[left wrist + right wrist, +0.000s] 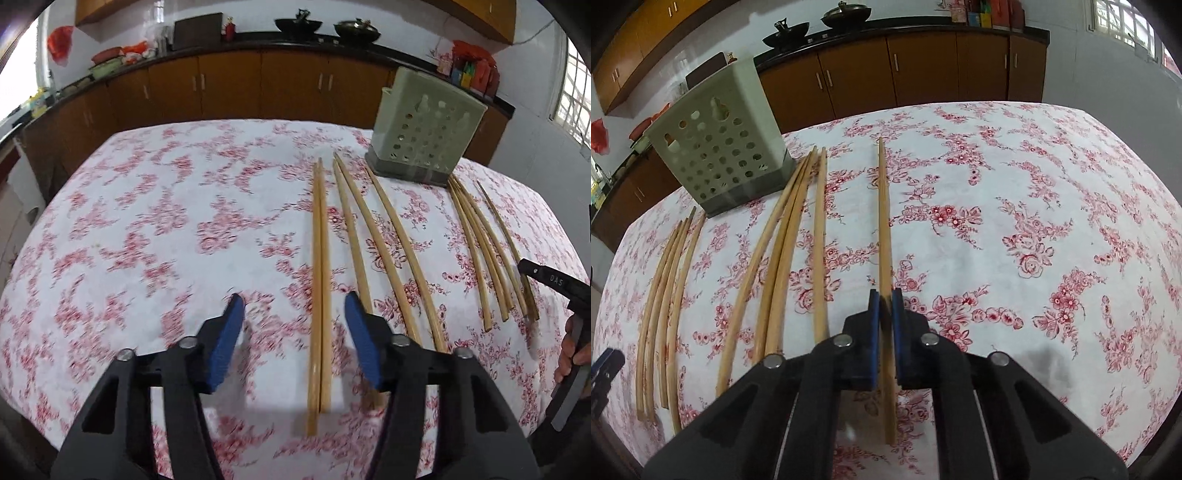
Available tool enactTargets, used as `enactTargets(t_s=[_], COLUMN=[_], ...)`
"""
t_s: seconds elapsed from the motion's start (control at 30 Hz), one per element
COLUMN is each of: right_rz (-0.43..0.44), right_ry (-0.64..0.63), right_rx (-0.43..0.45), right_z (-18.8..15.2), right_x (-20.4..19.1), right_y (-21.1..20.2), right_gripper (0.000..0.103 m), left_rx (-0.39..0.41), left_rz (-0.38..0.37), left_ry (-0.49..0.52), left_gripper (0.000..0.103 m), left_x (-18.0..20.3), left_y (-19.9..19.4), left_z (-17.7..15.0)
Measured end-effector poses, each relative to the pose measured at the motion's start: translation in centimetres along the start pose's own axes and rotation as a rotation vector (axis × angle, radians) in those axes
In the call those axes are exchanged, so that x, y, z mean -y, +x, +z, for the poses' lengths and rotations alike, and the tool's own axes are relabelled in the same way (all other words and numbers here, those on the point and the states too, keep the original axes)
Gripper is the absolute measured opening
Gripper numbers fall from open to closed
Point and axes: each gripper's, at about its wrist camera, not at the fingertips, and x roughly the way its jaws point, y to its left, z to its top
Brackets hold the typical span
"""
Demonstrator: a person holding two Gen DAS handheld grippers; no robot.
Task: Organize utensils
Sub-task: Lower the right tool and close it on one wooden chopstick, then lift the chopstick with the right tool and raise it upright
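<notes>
Tan wooden chopsticks [320,258] lie on a white tablecloth [166,221] patterned with pink-red flowers; pale green holder [424,125] (round holes) upper right.

Floral-clothed table [155,206] under chopsticks [319,280] and perforated holder [424,136]

Soft window daylight, motion blur over the tablecloth [166,229], heavy fisheye bending at edges.

Near the utensil holder [424,136], the floral tablecloth [166,229] is blurred by motion in the left wrist view. The holder's inside is not visible. A person's hand [574,349], well apart from the holder, is cut by the right edge. Small items on the counter [258,44] behind the holder are too small to tell.
</notes>
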Motion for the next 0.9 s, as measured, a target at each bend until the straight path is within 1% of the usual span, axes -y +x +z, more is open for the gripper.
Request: enactTargets(t_s=[0.03, 0.1, 0.2, 0.27, 0.37, 0.47, 0.53, 0.6, 0.77, 0.87, 0.9], right_rz=[-0.005, -0.004, 0.003, 0.004, 0.004, 0.004, -0.002, -0.007, -0.023, -0.023, -0.021], right_ry=[-0.007, -0.008, -0.004, -0.003, -0.004, -0.003, -0.005, -0.001, 0.016, 0.018, 0.015], right_rx=[0.003, 0.006, 0.007, 0.007, 0.008, 0.009, 0.012, 0.014, 0.025, 0.024, 0.024], right_z=[0.0, 0.0, -0.1, -0.1, -0.2, -0.2, -0.2, 0.0, 1.0, 1.1, 1.0], right_x=[-0.1, -0.1, 0.0, 0.0, 0.1, 0.1, 0.1, 0.2, 0.9, 1.2, 1.2], right_y=[0.0, 0.0, 0.0, 0.0, 0.0, 0.0, 0.1, 0.2, 0.7, 0.7, 0.7], right_gripper=[0.008, 0.008, 0.008, 0.008, 0.008, 0.008, 0.008, 0.008, 0.008, 0.008, 0.008], left_rx=[-0.014, -0.034, -0.069, -0.071, -0.077, -0.073, -0.072, -0.070, -0.057, -0.054, -0.055], left_rz=[-0.001, 0.001, -0.021, -0.020, 0.003, 0.031, 0.054, 0.075, 0.079, 0.052, 0.030], left_ry=[0.008, 0.017, 0.023, 0.040, 0.064, 0.071, 0.064, 0.040, -0.046, -0.077, -0.076], left_gripper=[0.043, 0.038, 0.037, 0.037, 0.034, 0.028, 0.017, 0.012, 0.010, 0.010, 0.010], left_x=[0.0, -0.1, -0.5, -0.3, 0.1, 0.0, -0.5, -1.4, -3.6, -4.2, -4.4], left_y=[0.5, 1.2, 2.1, 2.1, 2.5, 2.9, 3.2, 3.8, 5.1, 5.7, 5.7], left_z=[0.2, 0.4, 0.4, 0.4, 0.4, 0.7, 1.2, 1.8, 3.5, 4.0, 3.9])
